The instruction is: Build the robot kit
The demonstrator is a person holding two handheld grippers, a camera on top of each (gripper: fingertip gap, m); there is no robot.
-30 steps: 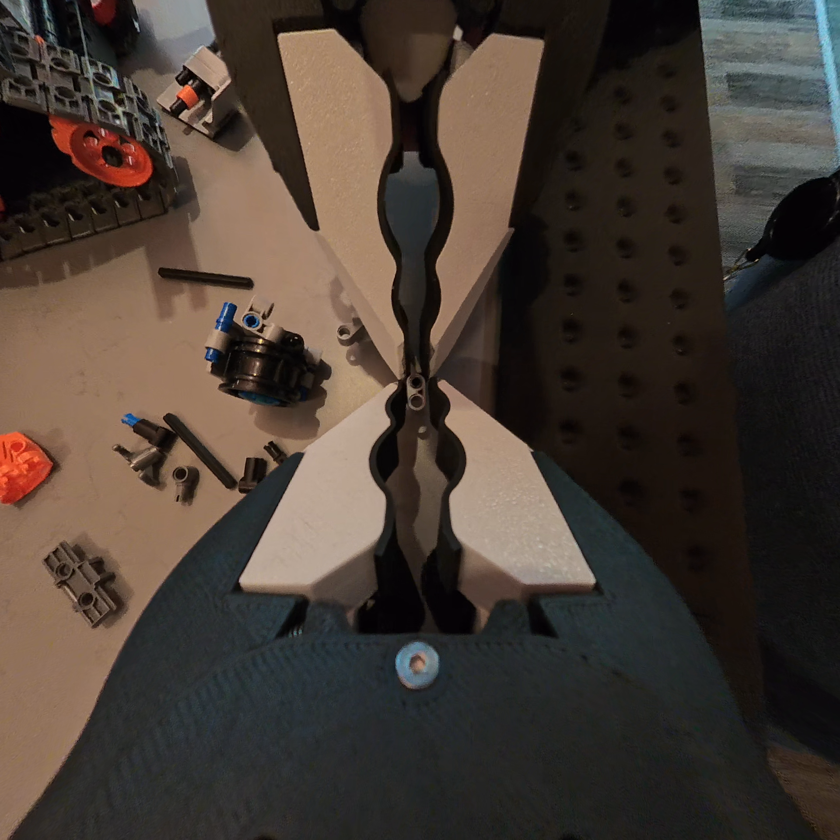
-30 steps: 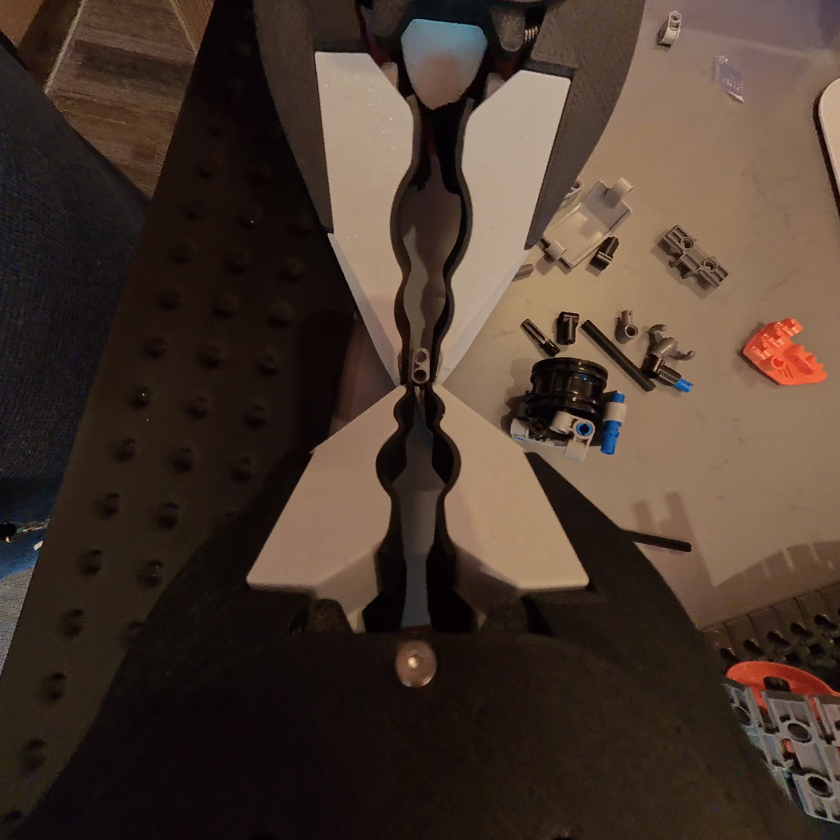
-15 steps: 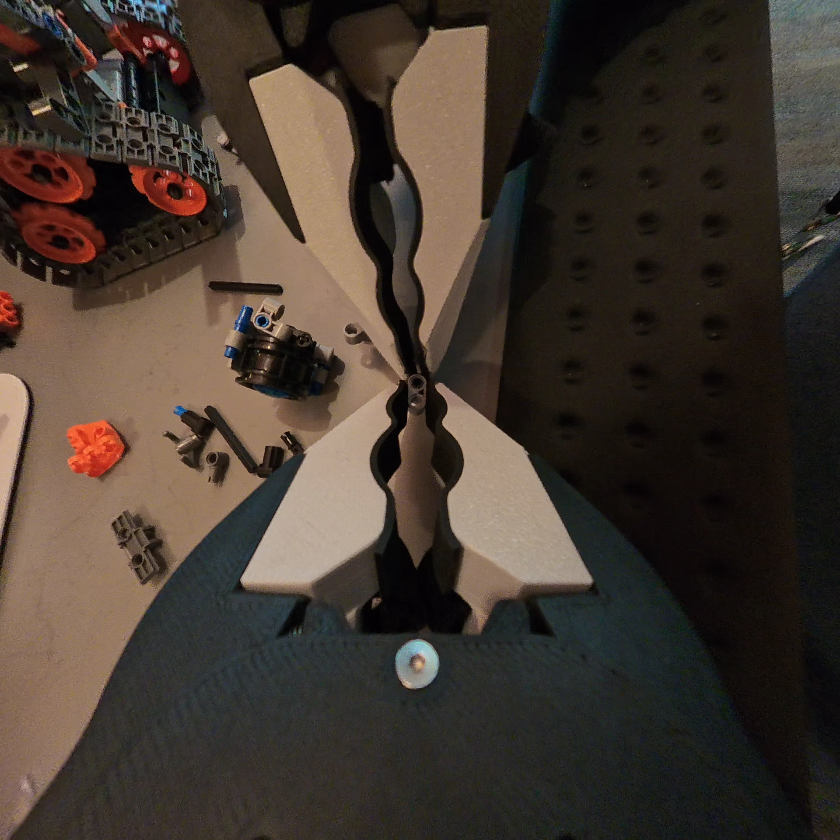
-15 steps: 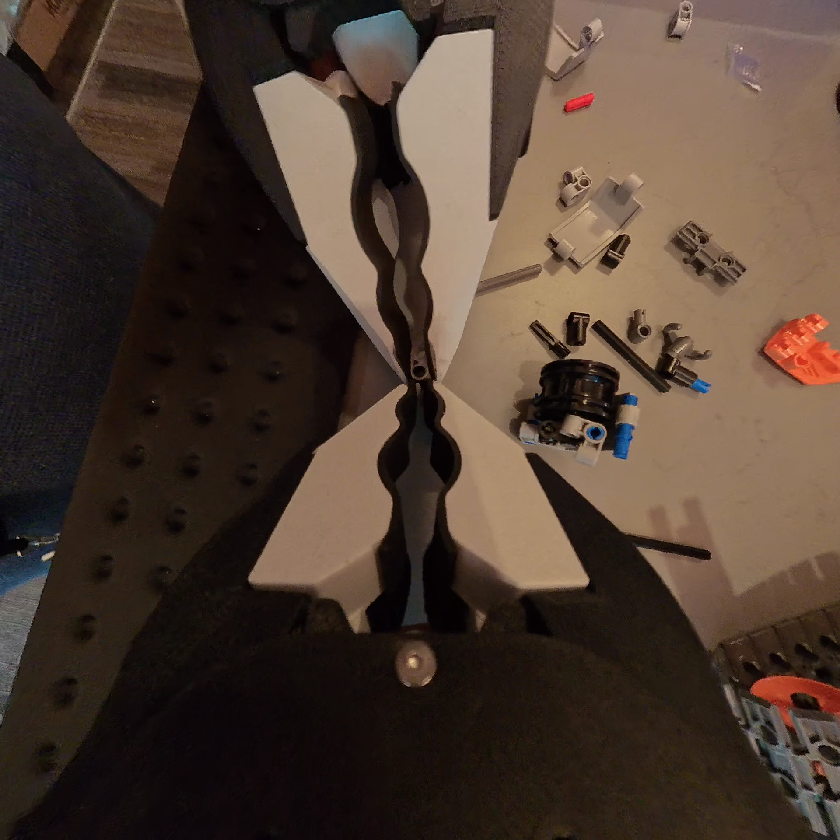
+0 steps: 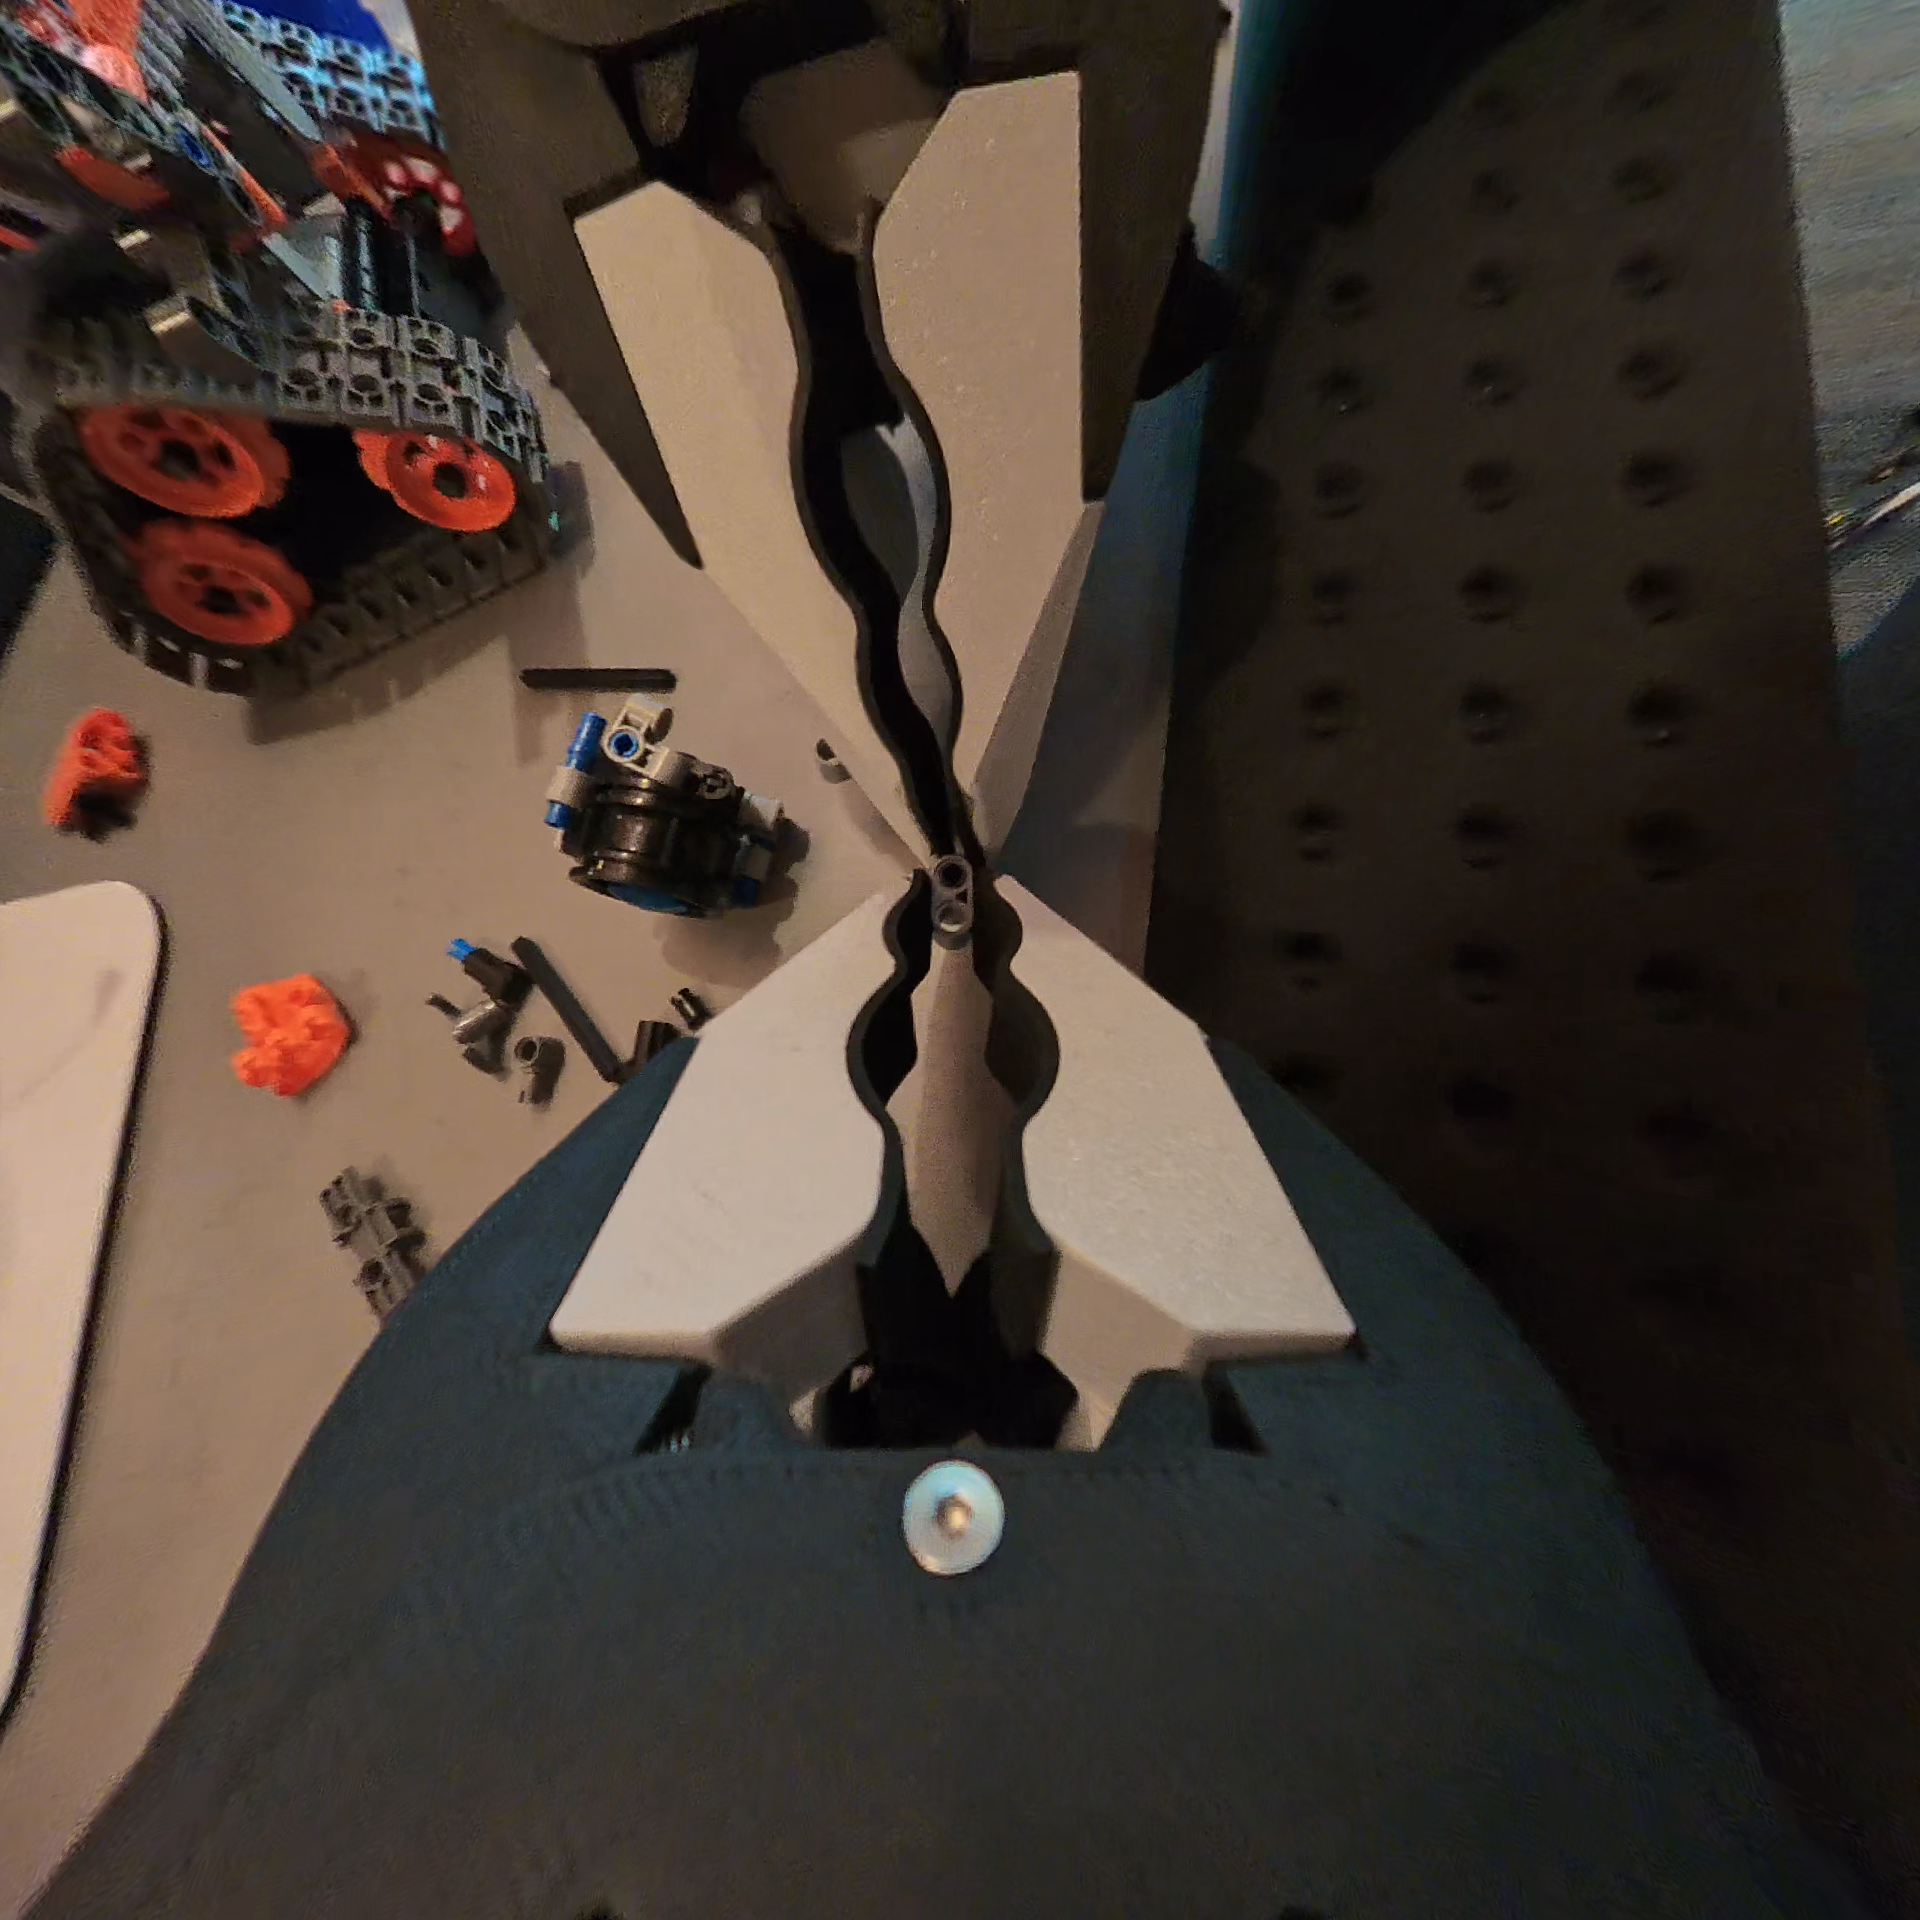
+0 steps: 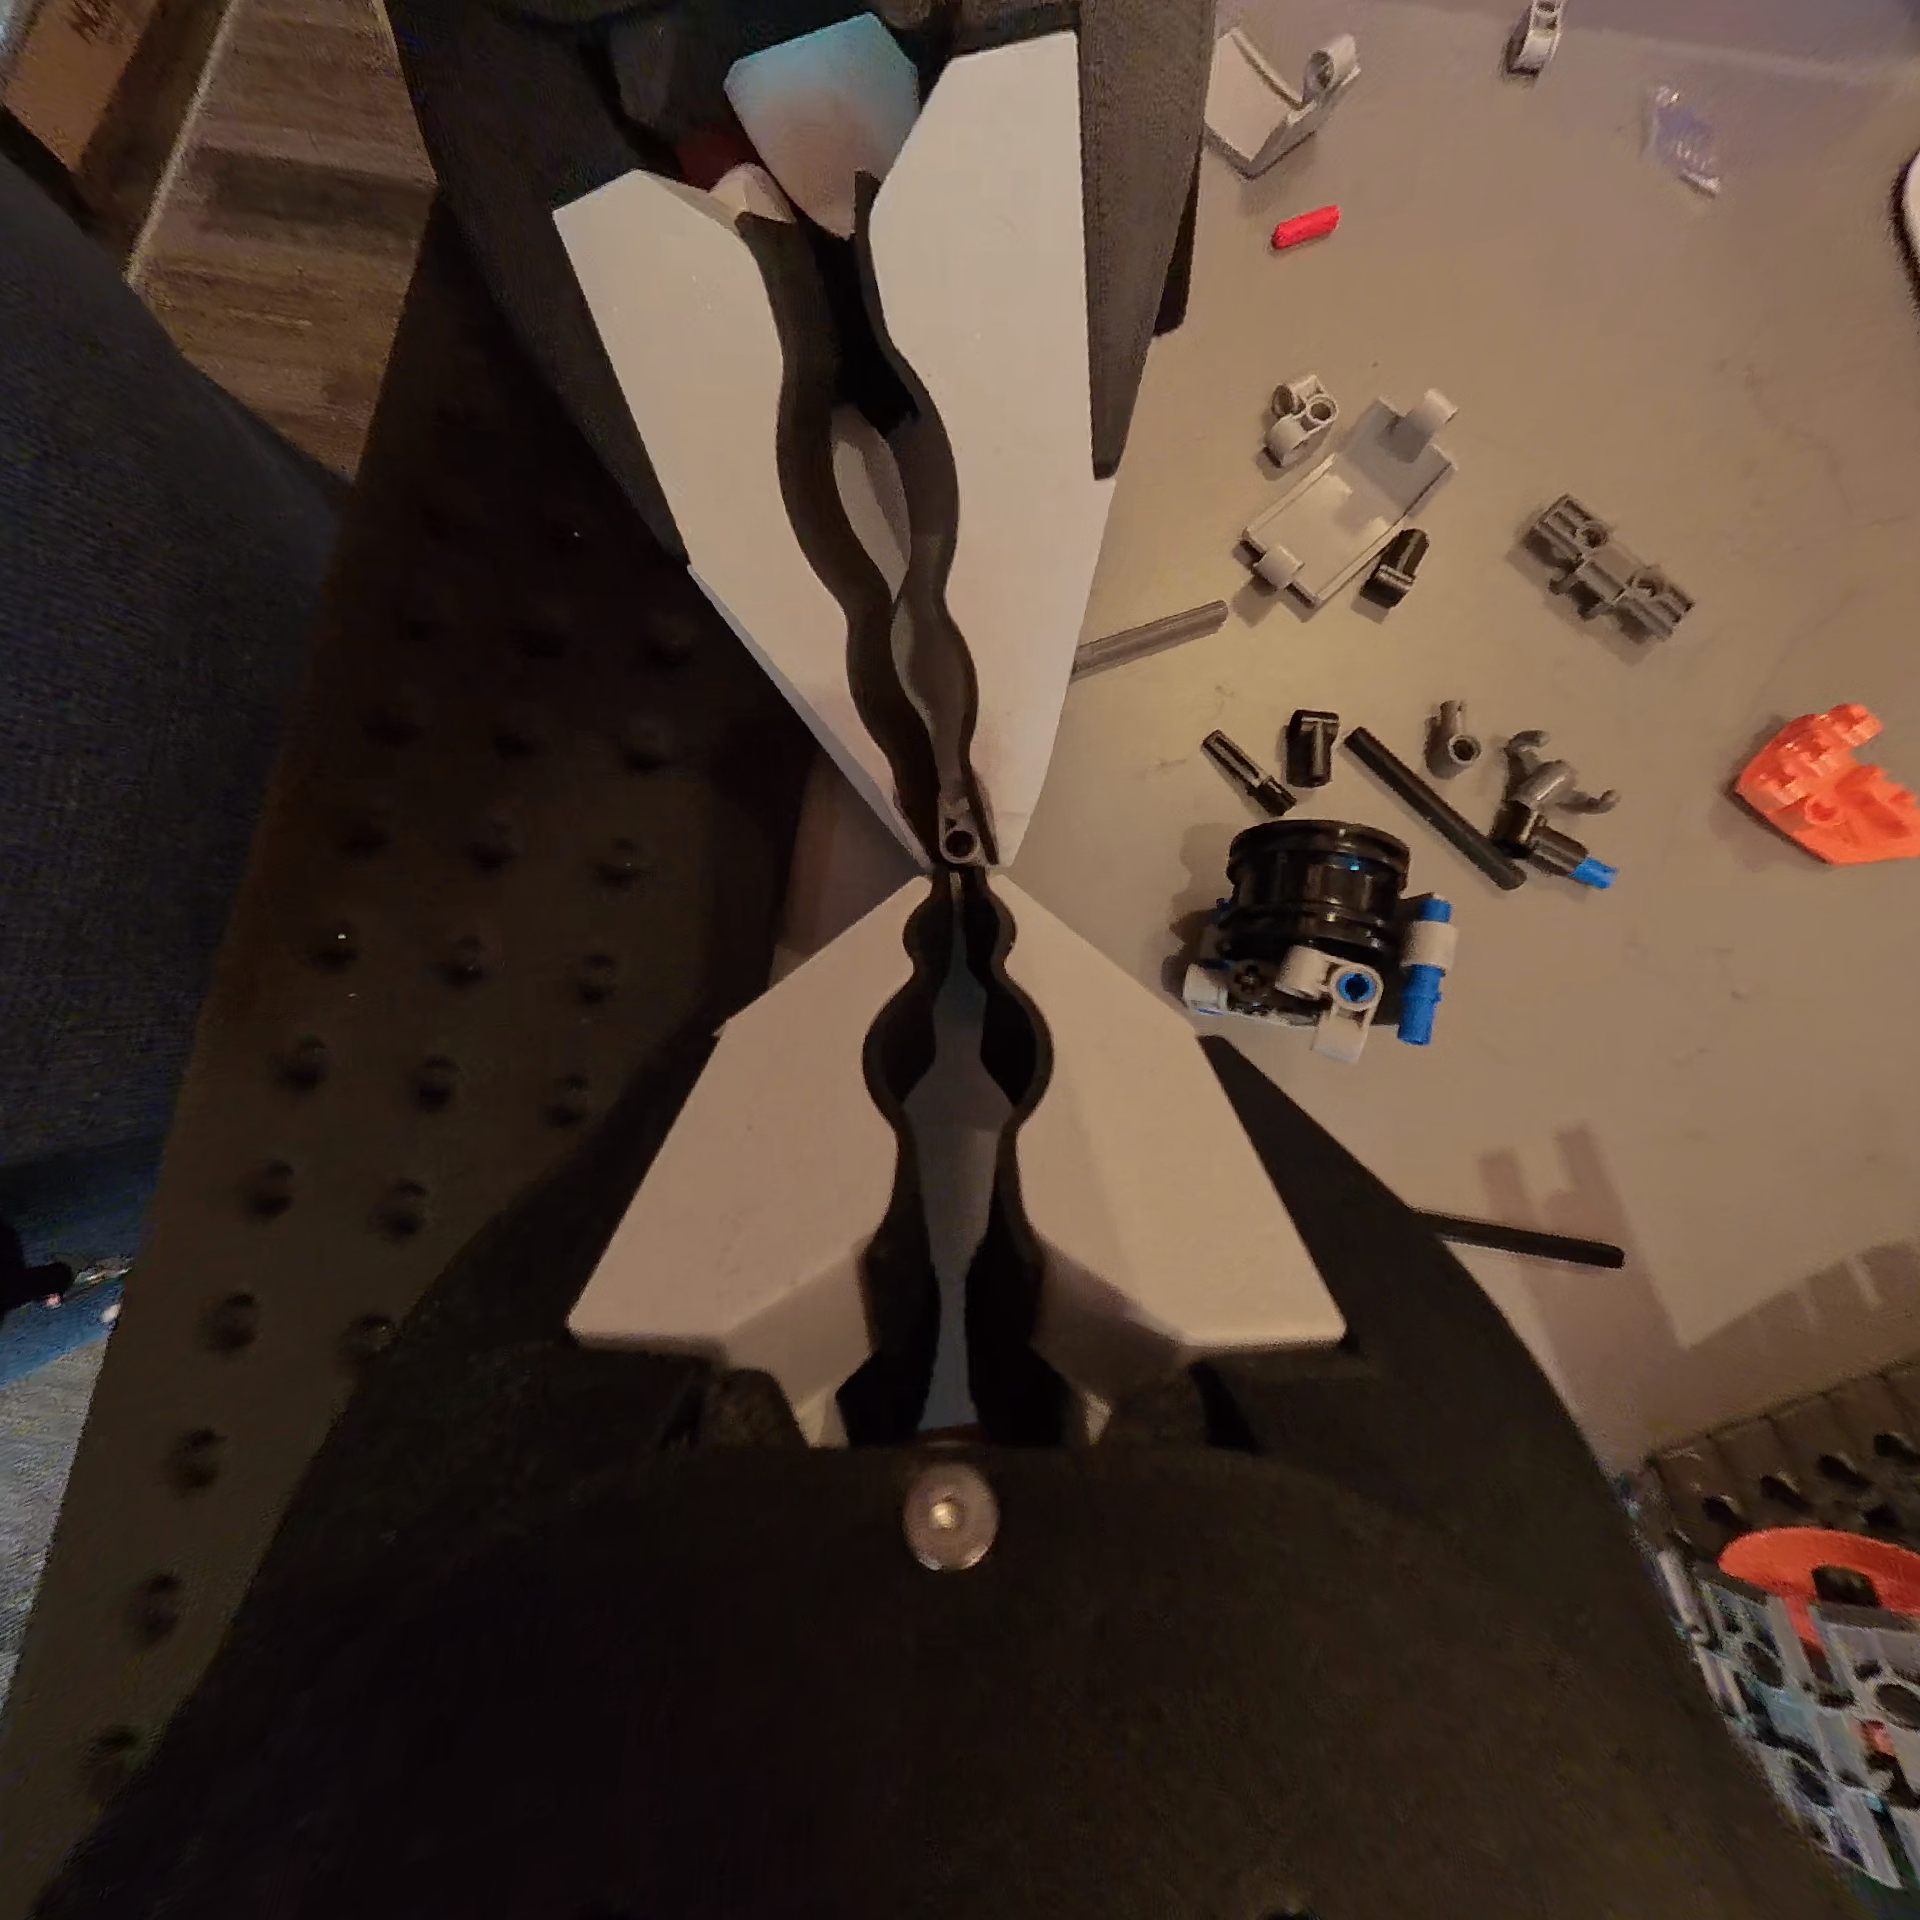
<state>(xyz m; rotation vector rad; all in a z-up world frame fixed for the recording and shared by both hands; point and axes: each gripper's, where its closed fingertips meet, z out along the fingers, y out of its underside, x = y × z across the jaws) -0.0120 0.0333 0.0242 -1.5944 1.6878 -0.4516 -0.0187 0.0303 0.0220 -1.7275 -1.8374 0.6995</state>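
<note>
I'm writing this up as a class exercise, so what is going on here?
Two hand-held grippers meet tip to tip above a grey table. The left gripper and the right gripper are both shut on one small dark grey plastic connector, gripped from opposite ends. Loose building-toy parts lie on the table, including a black round wheel hub with blue pins and a tracked model with orange wheels.

Tracked model cut off at frame edge (upper part blurred)

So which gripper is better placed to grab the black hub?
Right, probably. The left gripper is shut on the connector; the right gripper looks shut on nothing. The hub lies equally near both.
</note>
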